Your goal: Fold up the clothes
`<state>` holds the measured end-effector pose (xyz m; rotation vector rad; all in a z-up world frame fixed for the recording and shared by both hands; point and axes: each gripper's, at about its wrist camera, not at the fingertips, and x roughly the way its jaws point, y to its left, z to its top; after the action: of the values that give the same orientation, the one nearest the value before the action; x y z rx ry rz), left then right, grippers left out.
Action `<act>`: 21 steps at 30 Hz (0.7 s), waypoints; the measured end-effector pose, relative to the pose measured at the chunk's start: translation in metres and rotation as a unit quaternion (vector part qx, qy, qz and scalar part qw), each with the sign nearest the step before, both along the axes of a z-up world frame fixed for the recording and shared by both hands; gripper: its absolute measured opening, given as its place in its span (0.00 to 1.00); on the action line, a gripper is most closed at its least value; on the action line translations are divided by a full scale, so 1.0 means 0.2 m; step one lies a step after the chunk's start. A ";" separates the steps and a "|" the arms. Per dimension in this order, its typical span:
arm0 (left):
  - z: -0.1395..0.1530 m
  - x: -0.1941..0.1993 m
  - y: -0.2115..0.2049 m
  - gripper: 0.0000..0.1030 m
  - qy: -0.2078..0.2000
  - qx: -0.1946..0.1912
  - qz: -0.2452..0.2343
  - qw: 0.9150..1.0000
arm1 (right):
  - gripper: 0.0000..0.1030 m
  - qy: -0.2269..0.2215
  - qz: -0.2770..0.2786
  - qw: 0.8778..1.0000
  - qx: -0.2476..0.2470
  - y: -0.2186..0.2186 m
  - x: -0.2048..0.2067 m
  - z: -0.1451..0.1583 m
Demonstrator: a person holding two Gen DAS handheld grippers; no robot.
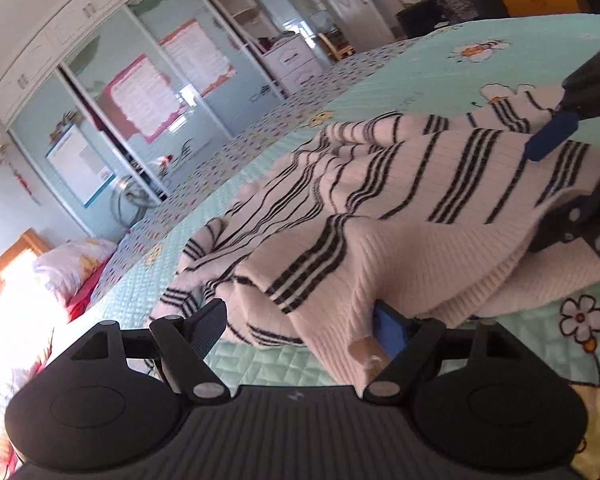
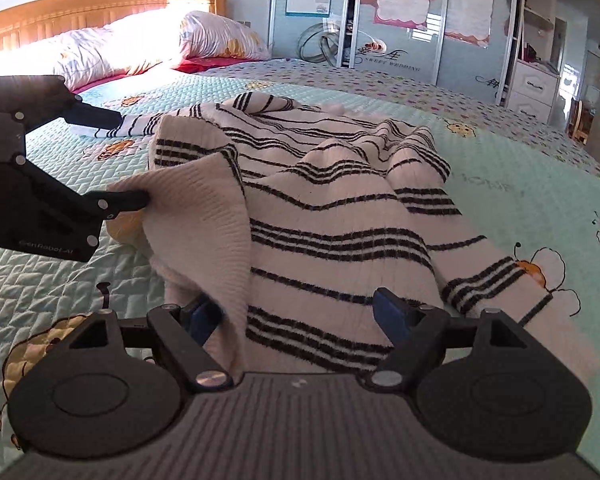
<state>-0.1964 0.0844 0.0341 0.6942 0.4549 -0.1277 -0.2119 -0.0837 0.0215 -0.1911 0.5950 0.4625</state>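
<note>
Right wrist view: my right gripper (image 2: 296, 316) has its jaws apart, straddling the sweater (image 2: 332, 216) hem, pads not pressing. My left gripper (image 1: 300, 328) is likewise apart at a folded-up hem corner. The sweater lies rumpled on the bed (image 2: 520, 184) quilt. Advice: seat both hem corners deep between the pads, close fully, then lift evenly to flatten wrinkles before folding.
</note>
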 end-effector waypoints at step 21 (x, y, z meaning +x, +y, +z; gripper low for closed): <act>-0.06 -0.04 -0.06 0.76 -0.018 0.070 -0.008 0.997 | 0.79 0.021 -0.019 0.999 0.021 -0.04 0.05 -0.03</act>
<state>-0.2043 0.0726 0.0224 0.8375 0.4266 -0.0989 -0.2021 -0.0909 0.0156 -0.1307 0.6294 0.4428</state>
